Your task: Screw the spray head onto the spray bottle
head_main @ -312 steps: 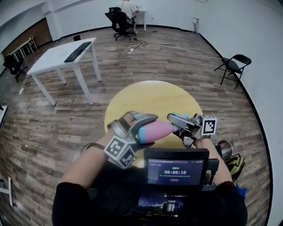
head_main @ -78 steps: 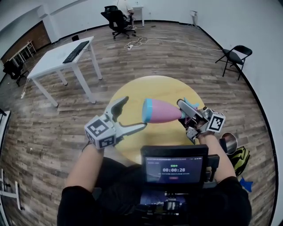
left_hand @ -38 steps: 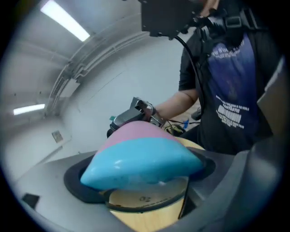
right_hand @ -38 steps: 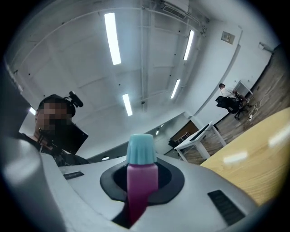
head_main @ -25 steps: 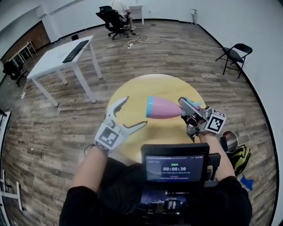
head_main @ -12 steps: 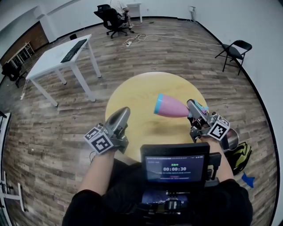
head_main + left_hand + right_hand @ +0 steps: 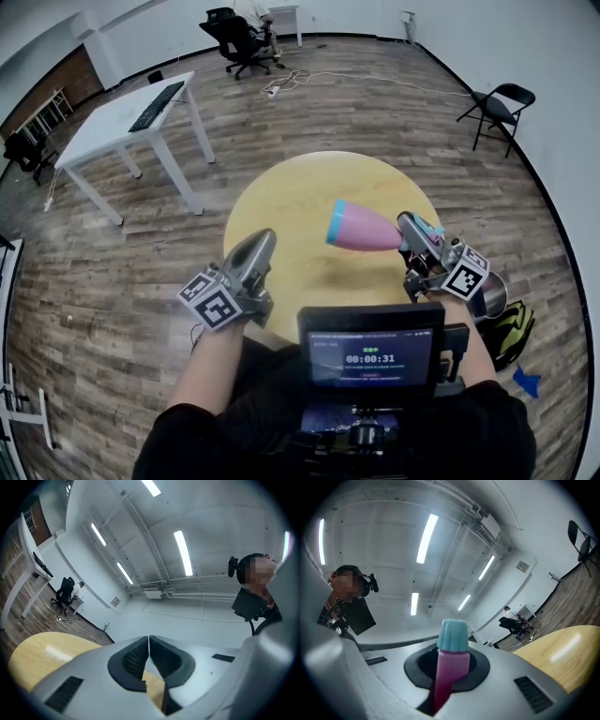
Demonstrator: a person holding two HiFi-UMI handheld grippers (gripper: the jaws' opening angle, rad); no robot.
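My right gripper [image 7: 407,232] is clamped on the narrow end of the pink spray bottle [image 7: 361,228]. It holds the bottle sideways above the yellow round table [image 7: 300,183], blue base pointing left. My left gripper [image 7: 259,246] hovers to the near left, well apart from the bottle, jaws together with nothing between them.

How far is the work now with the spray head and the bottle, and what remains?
Looks done: the spray head sits at the narrow end of the pink spray bottle; how tight, I cannot tell. In hand: the right gripper grips that end, holding the bottle above the yellow table. The left gripper is shut and empty. Left: probably setting the bottle down.
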